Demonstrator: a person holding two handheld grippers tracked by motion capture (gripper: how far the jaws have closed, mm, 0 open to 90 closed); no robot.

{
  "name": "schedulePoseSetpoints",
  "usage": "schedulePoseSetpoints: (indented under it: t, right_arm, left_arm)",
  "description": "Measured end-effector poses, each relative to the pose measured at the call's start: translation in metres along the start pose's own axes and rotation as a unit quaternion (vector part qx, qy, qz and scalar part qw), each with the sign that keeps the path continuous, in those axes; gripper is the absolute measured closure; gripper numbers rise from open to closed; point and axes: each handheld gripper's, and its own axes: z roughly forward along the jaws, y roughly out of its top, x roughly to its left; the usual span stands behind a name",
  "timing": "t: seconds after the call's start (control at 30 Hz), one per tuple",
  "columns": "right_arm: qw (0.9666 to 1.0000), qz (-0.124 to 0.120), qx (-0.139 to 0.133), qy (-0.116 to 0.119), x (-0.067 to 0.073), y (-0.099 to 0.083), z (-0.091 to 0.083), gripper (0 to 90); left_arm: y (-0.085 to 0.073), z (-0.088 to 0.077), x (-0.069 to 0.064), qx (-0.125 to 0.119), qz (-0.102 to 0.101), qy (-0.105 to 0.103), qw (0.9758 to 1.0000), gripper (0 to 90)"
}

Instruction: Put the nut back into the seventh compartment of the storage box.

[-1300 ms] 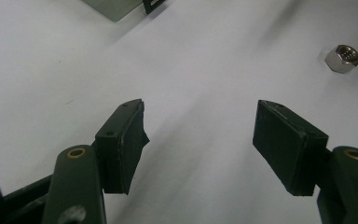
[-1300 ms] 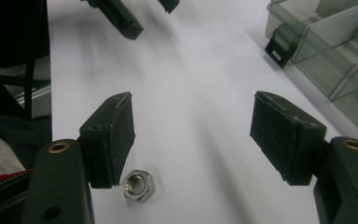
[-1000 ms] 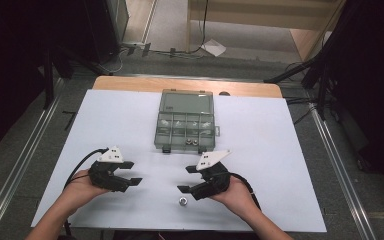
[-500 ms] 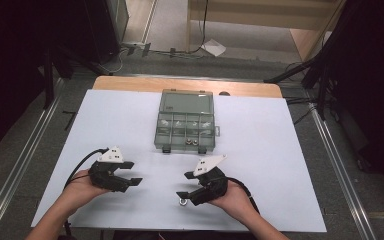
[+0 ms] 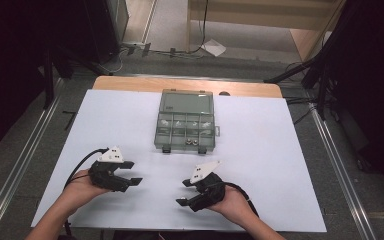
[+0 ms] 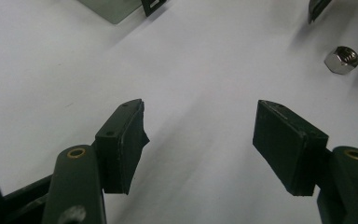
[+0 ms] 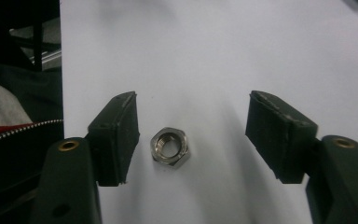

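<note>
A small steel hex nut (image 7: pixel 170 147) lies flat on the white table sheet (image 5: pixel 260 165), between the jaws of my right gripper (image 7: pixel 191 135). It sits nearer the left pad (image 7: pixel 119 140), and neither pad touches it. These jaws have just been closing. In the high view my right gripper (image 5: pixel 183 193) is near the front edge, pointing left. My left gripper (image 5: pixel 133 172) rests a short way to its left, open and empty (image 6: pixel 200 140). From there the nut (image 6: pixel 341 59) shows at the upper right.
A grey compartment box (image 5: pixel 186 122) with its lid open stands at the middle back of the sheet, with small parts in its cells. Its corner (image 6: pixel 116 7) shows in the left gripper view. The table's front edge and a zipped garment (image 7: pixel 9 126) are close to my right gripper.
My right gripper has shifted toward the front edge and come down around the nut, with its jaws a little narrower. My left gripper has stayed where it was.
</note>
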Motion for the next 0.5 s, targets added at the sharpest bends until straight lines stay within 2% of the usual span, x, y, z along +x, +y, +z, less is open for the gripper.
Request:
schedulePoseSetpoints:
  t: [0.23, 0.3, 0.4, 0.5]
  right_arm:
    - [0.9997, -0.010, 0.020, 0.011, 0.0011, -0.0016, 0.0041, 47.7]
    - [0.9995, -0.004, 0.027, 0.015, 0.0018, -0.0019, 0.0056, 52.4]
    - [0.9989, -0.015, 0.038, 0.022, 0.0039, -0.0021, 0.0073, 55.2]
    - [0.9986, -0.021, 0.046, 0.018, 0.0063, -0.0022, 0.0091, 58.0]
  left_arm:
    - [-0.0003, -0.0001, 0.0006, -0.003, -0.001, -0.003, 1.0000, 33.9]
    - [-0.0001, -0.0001, 0.0006, -0.007, -0.003, -0.005, 1.0000, 33.9]
    - [0.0001, -0.0006, 0.0007, -0.011, -0.004, -0.007, 0.9999, 33.9]
    - [0.0001, -0.0014, 0.0011, -0.001, -0.002, -0.004, 1.0000, 33.9]
